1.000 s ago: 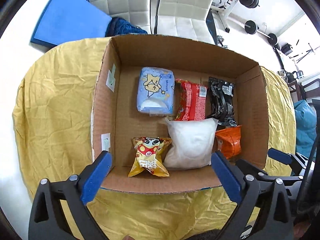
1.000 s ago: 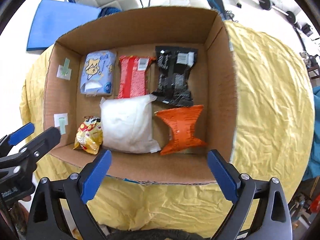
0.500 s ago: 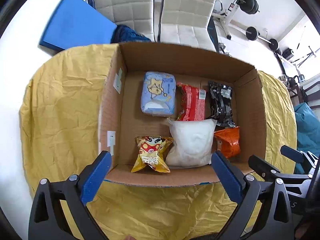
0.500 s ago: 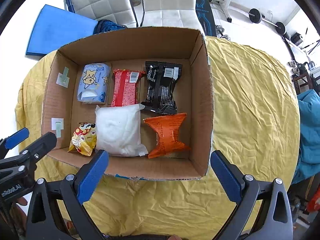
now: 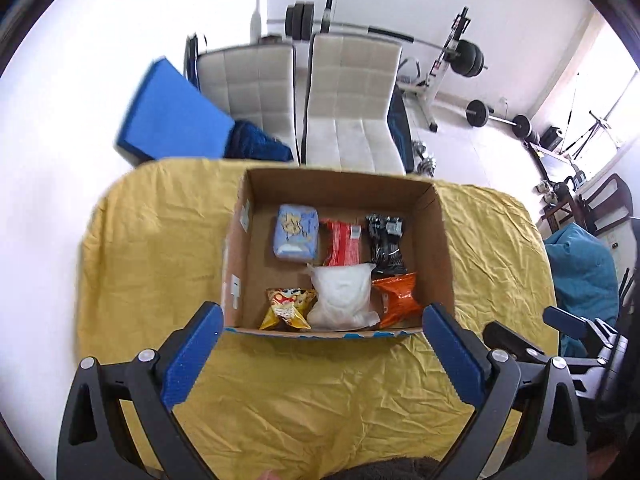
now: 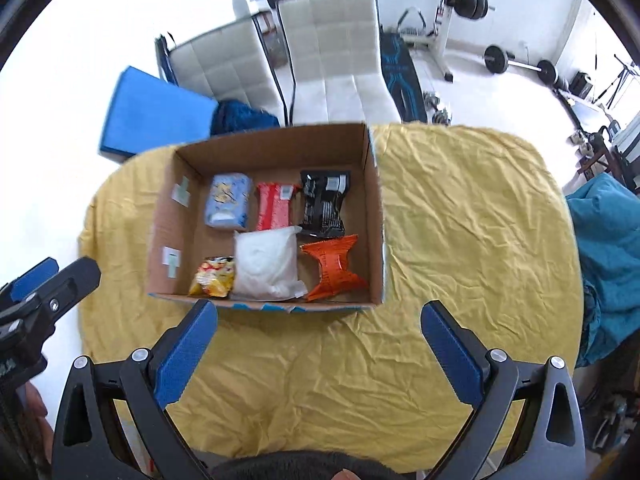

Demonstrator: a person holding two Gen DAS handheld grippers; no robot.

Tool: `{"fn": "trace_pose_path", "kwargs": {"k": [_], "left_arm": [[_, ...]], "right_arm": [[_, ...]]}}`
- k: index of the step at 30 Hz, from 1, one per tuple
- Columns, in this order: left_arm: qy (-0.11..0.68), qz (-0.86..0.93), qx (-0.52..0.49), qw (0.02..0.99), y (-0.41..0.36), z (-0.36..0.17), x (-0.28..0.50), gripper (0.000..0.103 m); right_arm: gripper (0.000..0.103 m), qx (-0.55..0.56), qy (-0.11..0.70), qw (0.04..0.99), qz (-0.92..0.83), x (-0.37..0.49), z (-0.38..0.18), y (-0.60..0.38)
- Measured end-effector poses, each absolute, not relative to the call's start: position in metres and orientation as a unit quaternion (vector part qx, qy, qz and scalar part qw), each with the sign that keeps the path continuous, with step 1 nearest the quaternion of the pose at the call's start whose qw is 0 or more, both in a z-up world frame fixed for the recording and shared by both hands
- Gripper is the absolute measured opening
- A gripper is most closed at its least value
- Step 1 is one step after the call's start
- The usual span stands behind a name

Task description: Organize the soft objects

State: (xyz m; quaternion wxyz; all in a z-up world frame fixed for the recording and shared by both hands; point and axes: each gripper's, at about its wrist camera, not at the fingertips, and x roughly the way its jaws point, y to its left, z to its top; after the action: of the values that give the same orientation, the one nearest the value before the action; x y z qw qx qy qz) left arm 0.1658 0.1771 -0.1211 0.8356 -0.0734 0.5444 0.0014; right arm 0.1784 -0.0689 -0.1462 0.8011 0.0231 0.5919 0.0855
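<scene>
An open cardboard box (image 5: 438,240) (image 6: 374,216) sits on a table under a yellow cloth (image 5: 152,240) (image 6: 460,220). Inside lie several soft packs: a light blue one (image 5: 296,232) (image 6: 228,200), a red one (image 5: 342,242) (image 6: 274,206), a black one (image 5: 386,240) (image 6: 324,202), a white pouch (image 5: 342,296) (image 6: 266,264), an orange pack (image 5: 396,298) (image 6: 334,266) and a yellow snack bag (image 5: 286,308) (image 6: 212,276). My left gripper (image 5: 320,354) is open and empty, held back above the cloth before the box. My right gripper (image 6: 318,354) is open and empty too.
Two white chairs (image 5: 352,96) (image 6: 340,48) stand behind the table. A blue mat (image 5: 172,116) (image 6: 152,112) leans at the back left. Gym weights (image 5: 468,58) and a teal cushion (image 5: 580,264) (image 6: 608,248) stand to the right. The other gripper shows at each view's edge.
Both grippers have pulled back and up from the box, so it looks smaller and more of the room shows. The packs have not moved.
</scene>
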Motion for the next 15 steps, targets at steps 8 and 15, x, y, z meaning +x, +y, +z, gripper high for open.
{"fn": "trace_pose_path", "kwargs": {"k": [8,15], "left_arm": [[0.498,0.01,-0.048,0.866,0.164,-0.047,0.12,0.102],[0.478,0.007,-0.05,0.877,0.161,-0.01,0.09,0.102]], "right_arm": [[0.103,0.031,0.528,0.843,0.095,0.119,-0.056,-0.09],[0.103,0.024,0.5,0.86,0.104,0.08,-0.009,-0.097]]}}
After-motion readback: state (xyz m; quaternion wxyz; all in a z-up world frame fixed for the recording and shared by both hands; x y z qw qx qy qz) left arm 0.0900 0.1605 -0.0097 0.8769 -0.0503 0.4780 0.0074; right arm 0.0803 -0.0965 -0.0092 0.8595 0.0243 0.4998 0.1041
